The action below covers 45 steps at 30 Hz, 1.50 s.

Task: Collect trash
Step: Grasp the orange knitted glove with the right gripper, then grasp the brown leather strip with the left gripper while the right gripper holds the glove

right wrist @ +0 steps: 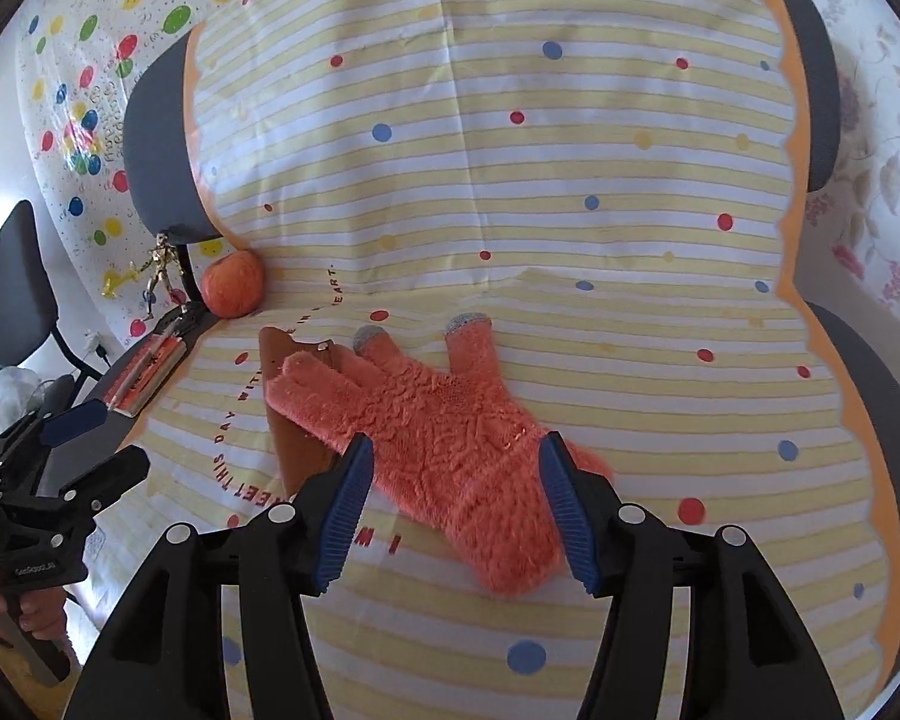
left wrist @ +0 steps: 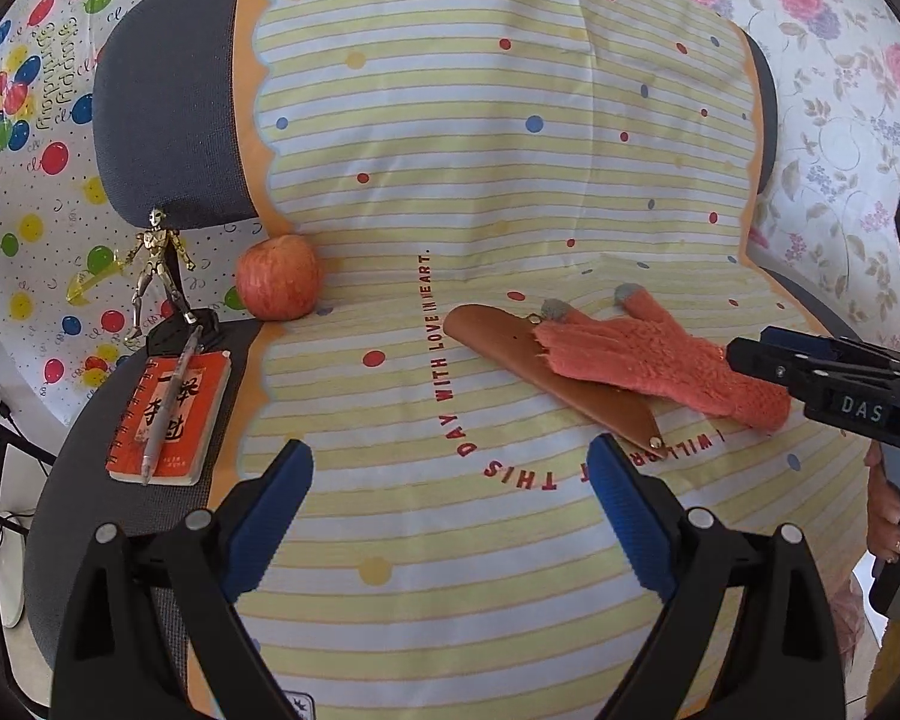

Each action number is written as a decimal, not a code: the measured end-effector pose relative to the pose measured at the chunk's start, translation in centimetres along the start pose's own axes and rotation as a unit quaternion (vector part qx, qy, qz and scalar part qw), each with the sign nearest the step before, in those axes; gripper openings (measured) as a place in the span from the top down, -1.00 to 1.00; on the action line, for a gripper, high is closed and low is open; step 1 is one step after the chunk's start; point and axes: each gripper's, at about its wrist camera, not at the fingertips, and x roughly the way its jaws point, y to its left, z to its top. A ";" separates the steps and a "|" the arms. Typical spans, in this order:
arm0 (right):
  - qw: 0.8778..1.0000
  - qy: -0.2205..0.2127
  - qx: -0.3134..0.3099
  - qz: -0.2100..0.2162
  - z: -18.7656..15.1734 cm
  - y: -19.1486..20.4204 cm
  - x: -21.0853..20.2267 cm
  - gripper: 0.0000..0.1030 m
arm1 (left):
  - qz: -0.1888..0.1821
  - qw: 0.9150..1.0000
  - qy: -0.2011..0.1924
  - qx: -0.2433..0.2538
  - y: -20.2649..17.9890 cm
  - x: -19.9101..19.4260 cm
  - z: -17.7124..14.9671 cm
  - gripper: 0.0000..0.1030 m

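Note:
A fuzzy orange glove [right wrist: 450, 444] with grey fingertips lies on the striped cloth, partly over a flat brown leather case [right wrist: 288, 420]. My right gripper [right wrist: 456, 459] is open, its blue pads on either side of the glove's cuff, not closed on it. In the left wrist view the glove [left wrist: 648, 360] and the case [left wrist: 498, 339] lie ahead to the right, and my right gripper [left wrist: 744, 354] reaches the cuff from the right. My left gripper [left wrist: 450, 468] is open and empty above bare cloth, short of the case.
The striped yellow cloth [left wrist: 480, 150] covers an office chair's seat and back. At the left stand a red apple [left wrist: 279, 285], a gold toy figure [left wrist: 159, 264] and a red notebook [left wrist: 171, 414] with a pen on it. Another chair [right wrist: 18, 282] stands far left.

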 end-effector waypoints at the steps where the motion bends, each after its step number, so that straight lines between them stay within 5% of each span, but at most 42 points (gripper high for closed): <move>1: 1.000 0.009 -0.009 0.002 0.3 0.1 1.0 -0.21 | -0.003 1.000 0.003 -0.002 0.1 0.2 0.0 -0.75; 6: 0.998 0.026 -0.052 -0.019 1.6 -0.2 3.9 -0.41 | -0.016 1.000 0.014 -0.005 0.2 1.1 -0.2 -0.75; 13: 0.992 0.079 -0.015 0.094 0.6 -1.6 4.3 -0.46 | -0.013 1.000 0.021 -0.001 0.1 1.3 -0.5 -0.75; 16: 0.990 0.087 -0.042 0.107 -0.7 -0.1 2.9 -0.46 | -0.012 1.000 0.021 -0.002 0.1 1.1 -0.5 -0.75; 24: 0.990 0.062 -0.117 0.050 -3.2 4.0 0.0 0.60 | -0.007 1.000 0.022 -0.002 -0.2 0.6 -0.7 -0.75; 32: 0.995 -0.094 -0.020 -0.024 -1.5 1.4 -7.4 0.67 | -0.026 0.999 0.025 0.005 -1.0 0.4 -0.3 -0.75; 35: 0.992 -0.096 -0.013 -0.080 -1.8 0.6 -7.9 0.66 | -0.044 0.999 0.027 0.007 -1.9 1.2 0.4 -0.73; 39: 0.994 -0.082 -0.004 -0.079 -3.0 -0.1 -7.5 0.65 | -0.042 0.998 0.042 0.012 -3.2 3.6 1.5 -0.49; 45: 0.993 -0.090 0.012 -0.071 -4.7 0.0 -7.5 0.65 | -0.079 0.994 0.070 -0.036 -2.7 7.2 2.9 -0.46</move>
